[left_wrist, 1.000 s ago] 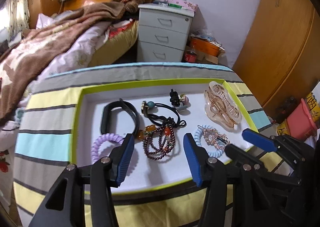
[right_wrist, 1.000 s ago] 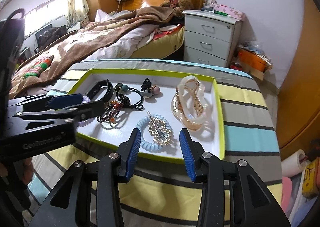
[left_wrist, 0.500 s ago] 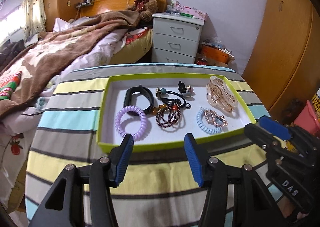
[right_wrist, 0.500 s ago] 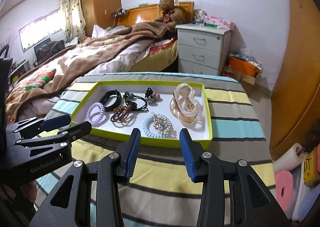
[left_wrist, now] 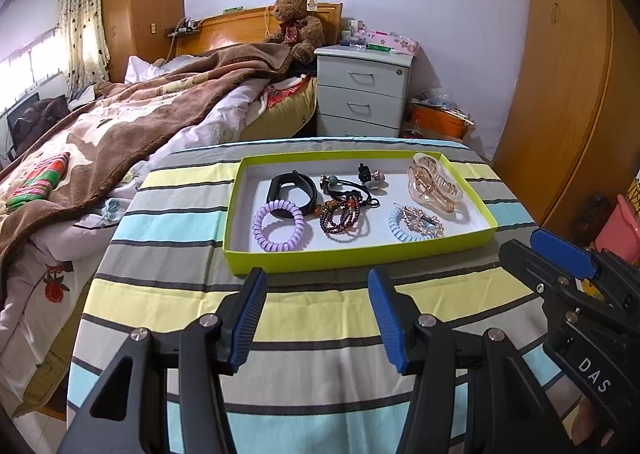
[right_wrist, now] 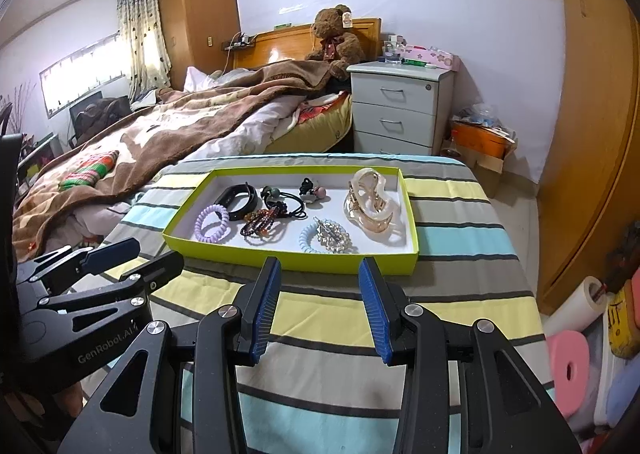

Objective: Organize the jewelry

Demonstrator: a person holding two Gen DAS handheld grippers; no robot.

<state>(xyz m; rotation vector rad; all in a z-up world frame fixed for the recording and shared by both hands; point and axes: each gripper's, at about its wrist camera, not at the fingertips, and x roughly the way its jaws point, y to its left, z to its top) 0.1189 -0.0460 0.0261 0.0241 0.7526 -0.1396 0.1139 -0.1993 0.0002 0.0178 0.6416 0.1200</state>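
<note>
Both the left gripper (left_wrist: pixel 316 314) and the right gripper (right_wrist: pixel 318 306) hang above the striped desk (left_wrist: pixel 320 314) with their jaws spread wide and nothing between them. The green tray (left_wrist: pixel 360 252) sits just ahead of both pairs of jaws, and every piece looks to be inside it already. The purple hair tie (left_wrist: pixel 278 225) lies ahead and a little left of the left jaws, the bead bracelet (left_wrist: pixel 340 217) straight ahead, and the big hair claw (right_wrist: pixel 372 205) ahead and slightly right of the right jaws. If the job is finished, I'd say the best thing is to keep both grippers back and clear of the tray's near wall, so nothing gets nudged out of place.
</note>
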